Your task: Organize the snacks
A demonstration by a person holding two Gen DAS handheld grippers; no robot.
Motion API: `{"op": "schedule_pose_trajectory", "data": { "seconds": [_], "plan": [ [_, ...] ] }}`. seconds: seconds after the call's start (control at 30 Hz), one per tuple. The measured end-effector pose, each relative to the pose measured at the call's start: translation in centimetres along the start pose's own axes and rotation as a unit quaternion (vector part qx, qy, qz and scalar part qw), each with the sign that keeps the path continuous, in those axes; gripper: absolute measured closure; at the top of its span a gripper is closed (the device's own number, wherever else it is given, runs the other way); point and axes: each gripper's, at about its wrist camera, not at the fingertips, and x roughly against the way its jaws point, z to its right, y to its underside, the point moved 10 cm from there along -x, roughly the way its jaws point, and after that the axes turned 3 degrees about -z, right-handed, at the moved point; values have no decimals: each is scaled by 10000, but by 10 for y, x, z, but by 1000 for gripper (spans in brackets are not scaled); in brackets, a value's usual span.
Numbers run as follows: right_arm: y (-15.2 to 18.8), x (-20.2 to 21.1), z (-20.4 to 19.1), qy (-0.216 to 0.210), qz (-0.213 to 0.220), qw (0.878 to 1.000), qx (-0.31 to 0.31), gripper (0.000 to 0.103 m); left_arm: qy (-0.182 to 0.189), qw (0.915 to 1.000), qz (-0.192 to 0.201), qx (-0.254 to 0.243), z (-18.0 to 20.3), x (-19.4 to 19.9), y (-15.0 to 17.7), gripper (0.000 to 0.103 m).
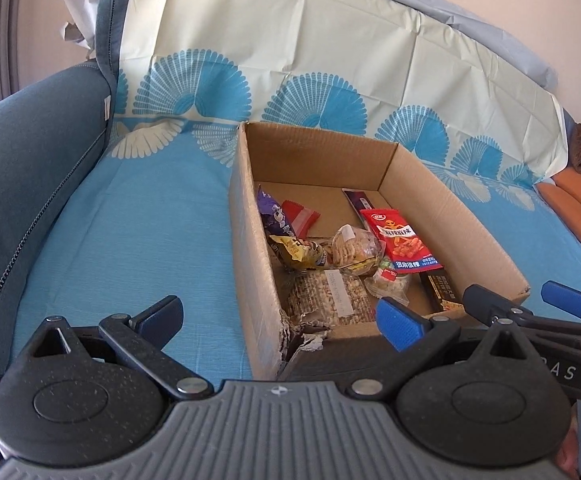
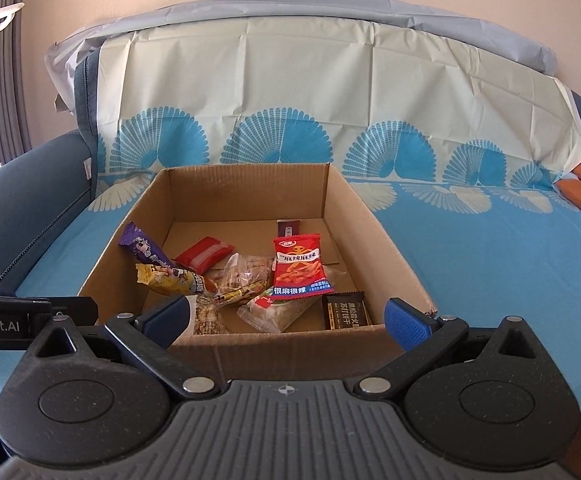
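An open cardboard box [image 1: 246,220] [image 2: 370,232] sits on the covered sofa and holds several snacks. Among them are a red spicy-strip packet [image 1: 404,240] [image 2: 298,270], a purple packet [image 1: 276,216] [image 2: 146,250], a yellow packet [image 1: 298,254] [image 2: 166,280], a clear cracker pack [image 1: 354,252] [image 2: 242,276] and a black biscuit packet [image 1: 440,288] [image 2: 346,310]. My left gripper [image 1: 280,322] hovers open and empty at the box's near left corner. My right gripper [image 2: 286,318] [image 1: 526,300] is open and empty over the box's near wall.
A blue and cream patterned sheet [image 1: 130,220] [image 2: 490,248] covers the sofa seat and back. A dark blue armrest [image 1: 30,160] [image 2: 18,208] rises at the left. An orange cushion [image 1: 578,204] lies at the right. The box's near left corner [image 1: 302,340] is torn.
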Motion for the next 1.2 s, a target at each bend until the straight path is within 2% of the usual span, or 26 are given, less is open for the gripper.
{"op": "schedule_pose_trajectory", "data": {
  "seconds": [1.2],
  "plan": [
    [2, -3, 1, 103, -42, 9999, -37, 1, 36, 9999, 74, -130, 4, 0, 1, 0]
  ]
}}
